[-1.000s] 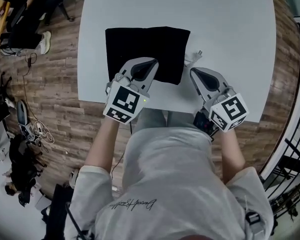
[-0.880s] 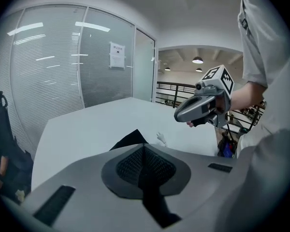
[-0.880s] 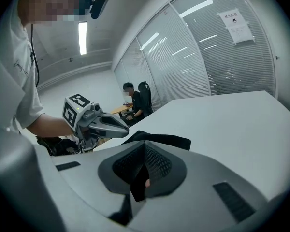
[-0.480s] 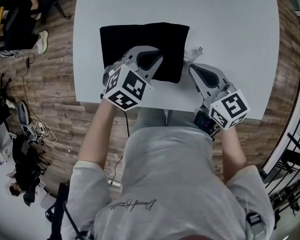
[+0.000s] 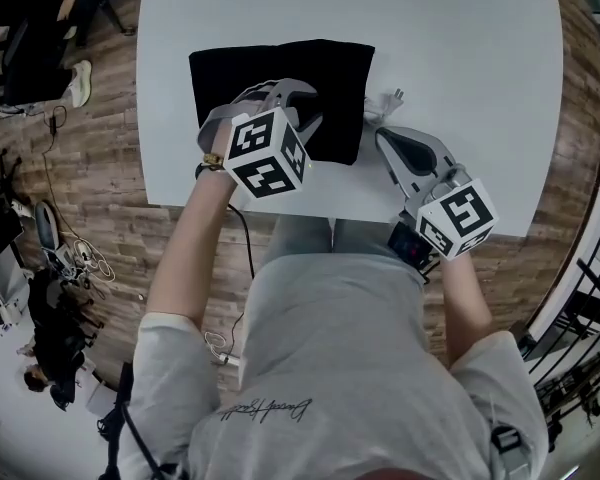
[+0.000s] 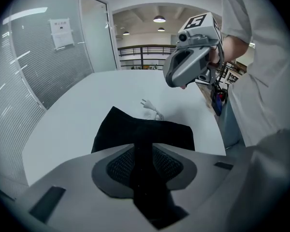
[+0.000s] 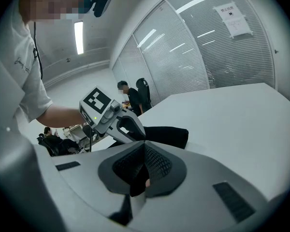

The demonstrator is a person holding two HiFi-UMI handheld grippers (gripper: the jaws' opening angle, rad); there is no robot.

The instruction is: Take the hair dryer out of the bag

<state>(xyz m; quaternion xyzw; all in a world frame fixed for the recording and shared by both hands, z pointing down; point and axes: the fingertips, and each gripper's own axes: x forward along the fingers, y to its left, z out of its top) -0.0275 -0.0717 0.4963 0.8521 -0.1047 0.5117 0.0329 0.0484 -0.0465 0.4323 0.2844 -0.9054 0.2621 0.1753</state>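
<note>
Black bag (image 5: 280, 63) flat on white table (image 5: 460, 48), hair dryer hidden inside, only its white cord and plug (image 5: 388, 100) exposed at the bag's right edge, left gripper (image 6: 145, 149) jaws opening above bag, gripping nothing, right gripper (image 7: 144, 151) jaws pressed together, empty.

White table (image 5: 460, 28), wood-plank floor (image 5: 110, 188), glass partition walls (image 6: 34, 66), ceiling lamps (image 6: 159, 19)

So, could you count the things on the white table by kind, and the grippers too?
Flat black fabric bag: 1
White power cord with plug, at the bag's edge: 1
Grey two-jaw grippers with marker cubes: 2 (left gripper, jaws opening above the bag, nothing gripped; right gripper, shut, empty)
Total: 4
</note>
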